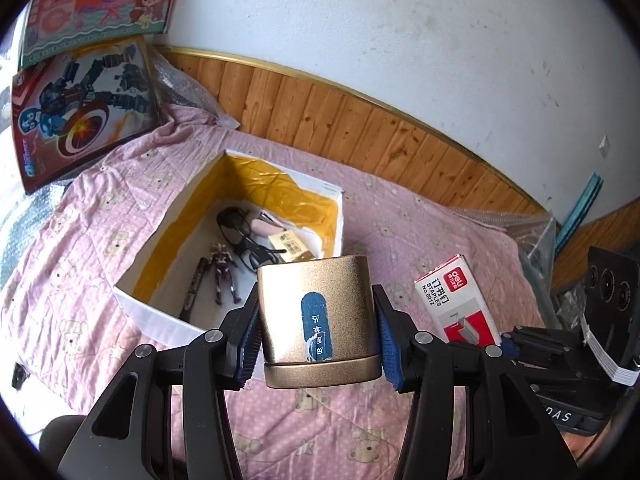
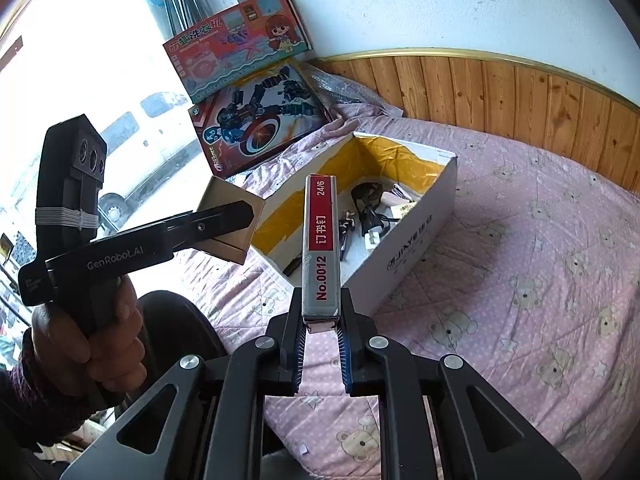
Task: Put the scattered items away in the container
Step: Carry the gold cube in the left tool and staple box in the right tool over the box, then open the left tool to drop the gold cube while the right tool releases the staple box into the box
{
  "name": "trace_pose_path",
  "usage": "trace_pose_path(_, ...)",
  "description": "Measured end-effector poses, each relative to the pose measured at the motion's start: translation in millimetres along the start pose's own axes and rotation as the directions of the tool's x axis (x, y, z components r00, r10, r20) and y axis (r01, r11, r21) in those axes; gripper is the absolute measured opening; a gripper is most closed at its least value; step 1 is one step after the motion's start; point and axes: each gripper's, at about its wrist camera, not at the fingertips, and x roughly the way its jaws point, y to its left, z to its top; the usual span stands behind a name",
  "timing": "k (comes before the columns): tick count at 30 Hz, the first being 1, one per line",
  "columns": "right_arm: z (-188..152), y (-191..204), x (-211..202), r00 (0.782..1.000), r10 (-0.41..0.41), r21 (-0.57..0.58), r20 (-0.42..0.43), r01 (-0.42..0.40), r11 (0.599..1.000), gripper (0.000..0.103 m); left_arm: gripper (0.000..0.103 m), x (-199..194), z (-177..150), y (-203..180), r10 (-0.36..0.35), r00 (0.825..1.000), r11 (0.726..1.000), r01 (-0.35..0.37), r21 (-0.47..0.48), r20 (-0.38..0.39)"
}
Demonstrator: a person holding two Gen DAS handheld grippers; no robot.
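Since both loads belong in the white box [image 1: 160,312], the left gripper [image 1: 316,344] clamps a gold case [image 1: 320,320] while the right gripper [image 2: 322,344] pinches a staples box [image 2: 321,248] near it.

The right gripper [image 2: 322,330] clamps a staple box [image 2: 320,248] above the bed [image 2: 520,280], near the open white box [image 2: 404,256].

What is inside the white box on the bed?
Inside the white box: black glasses, a small toy figure, a dark pen, a tan packet and something pink. The gold box hides its near corner.
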Motion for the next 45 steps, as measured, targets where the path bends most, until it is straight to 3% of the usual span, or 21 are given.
trace_pose_path(11, 42.4, 16.8, 36.4, 0.999, 0.003, -0.06, -0.044, -0.006, 0.998, 0.015, 0.052, 14.7, 34.2, 33.1, 0.026, 1.0, 1.0, -0.026, 0.008, -0.002)
trace_pose_path(24, 62.6, 13.2, 116.0, 0.974, -0.016, -0.117, -0.227, -0.011, 0.993, 0.015, 0.052, 78.3, 48.9, 67.7, 0.062, 0.983, 0.998, -0.057, 0.032, -0.17)
trace_pose_path(28, 63.1, 14.4, 138.9, 0.955, -0.038, -0.151, -0.294, -0.007, 0.988, 0.015, 0.052, 102.4, 46.3, 72.1, 0.074, 0.965, 0.996, -0.06, 0.064, -0.253)
trace_pose_path(36, 63.8, 10.8, 174.8, 0.911, -0.061, -0.181, -0.408, -0.015, 0.983, 0.016, 0.052, 145.7, 38.4, 77.1, 0.101, 0.91, 0.991, -0.055, 0.123, -0.402)
trace_pose_path(45, 55.6, 7.1, 209.4, 0.831, -0.103, -0.235, -0.547, -0.034, 0.971, 0.016, 0.052, 183.4, 27.3, 86.9, 0.108, 0.835, 0.992, -0.054, 0.115, -0.54)
